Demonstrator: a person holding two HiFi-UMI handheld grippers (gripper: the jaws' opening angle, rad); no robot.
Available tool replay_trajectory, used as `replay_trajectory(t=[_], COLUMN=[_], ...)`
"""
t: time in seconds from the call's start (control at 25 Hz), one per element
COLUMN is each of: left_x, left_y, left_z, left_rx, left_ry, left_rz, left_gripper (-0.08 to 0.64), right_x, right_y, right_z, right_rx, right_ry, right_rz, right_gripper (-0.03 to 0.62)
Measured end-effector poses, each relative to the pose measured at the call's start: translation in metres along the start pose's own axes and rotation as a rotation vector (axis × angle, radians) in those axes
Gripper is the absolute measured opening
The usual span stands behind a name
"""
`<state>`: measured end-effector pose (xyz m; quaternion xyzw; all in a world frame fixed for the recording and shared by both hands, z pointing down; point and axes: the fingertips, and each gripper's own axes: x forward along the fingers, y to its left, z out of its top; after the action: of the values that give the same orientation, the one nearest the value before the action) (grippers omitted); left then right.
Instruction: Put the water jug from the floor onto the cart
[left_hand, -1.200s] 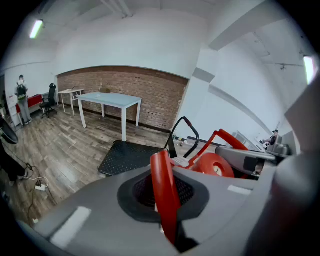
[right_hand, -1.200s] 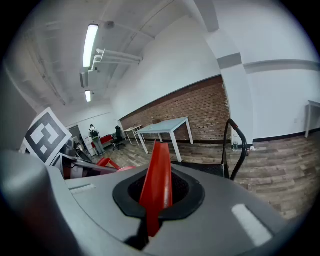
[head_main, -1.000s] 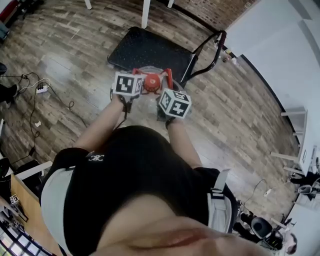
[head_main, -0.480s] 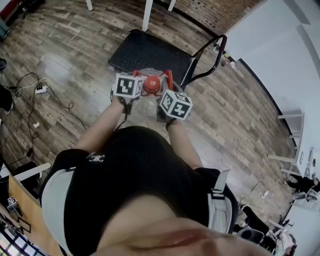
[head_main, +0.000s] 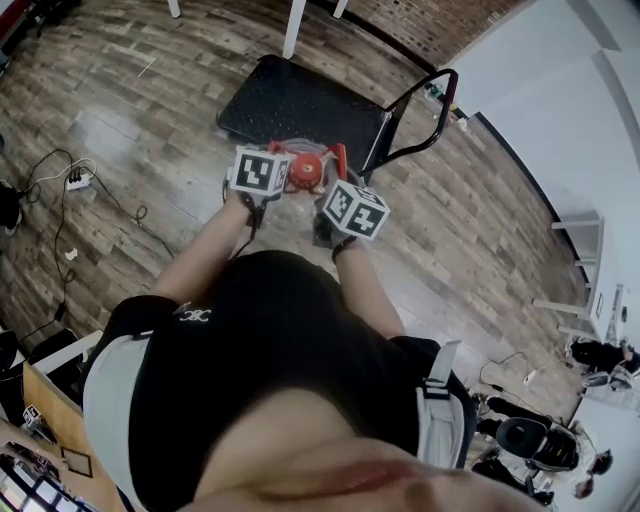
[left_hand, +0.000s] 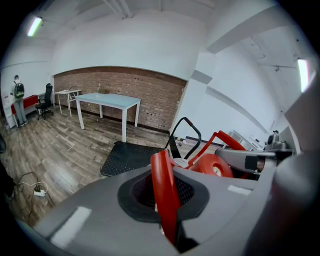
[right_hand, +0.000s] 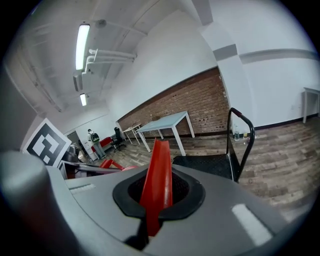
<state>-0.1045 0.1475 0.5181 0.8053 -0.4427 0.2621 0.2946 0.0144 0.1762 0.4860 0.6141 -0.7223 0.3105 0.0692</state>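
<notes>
Gripping jug (head_main: 298, 200) by its red handle (head_main: 338, 155): L gripper (head_main: 272, 152) and R gripper (head_main: 335, 180) both clamped tight on it, one each side of red cap (head_main: 306, 170). L gripper view: handle strap pinched btwn jaws, cap just right of it. R gripper view: strap upright in jaws, same pinch. Jug sits btwn the two grippers at near edge of cart (head_main: 290, 100); can't tell if it's clear of floor (head_main: 130, 130). White table (left_hand: 107, 100) on far side of cart.
</notes>
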Motion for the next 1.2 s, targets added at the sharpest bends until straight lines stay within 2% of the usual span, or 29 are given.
replay_trajectory(t=[0.4,0.68,0.96,1.2], left_x=[-0.002,0.013,0.045,0.069], left_y=[0.023,0.037,0.057,0.080], left_z=[0.000,0.000,0.019,0.049], left_rx=[0.015,0.011,-0.031,-0.023], left_ry=[0.000,0.015,0.056,0.064], left_rz=[-0.022,-0.006,0.012,0.037], left_gripper=[0.000,0.000,0.000,0.000], right_x=[0.010,0.034,0.084,0.123], right_y=[0.018,0.015,0.006,0.008], right_z=[-0.010,-0.013,0.003,0.025], right_rx=[0.032,0.046,0.064,0.059], right_ry=[0.007,0.032,0.046,0.058], right_rz=[-0.017,-0.005,0.033,0.055], right_gripper=[0.015,0.015,0.015,0.017])
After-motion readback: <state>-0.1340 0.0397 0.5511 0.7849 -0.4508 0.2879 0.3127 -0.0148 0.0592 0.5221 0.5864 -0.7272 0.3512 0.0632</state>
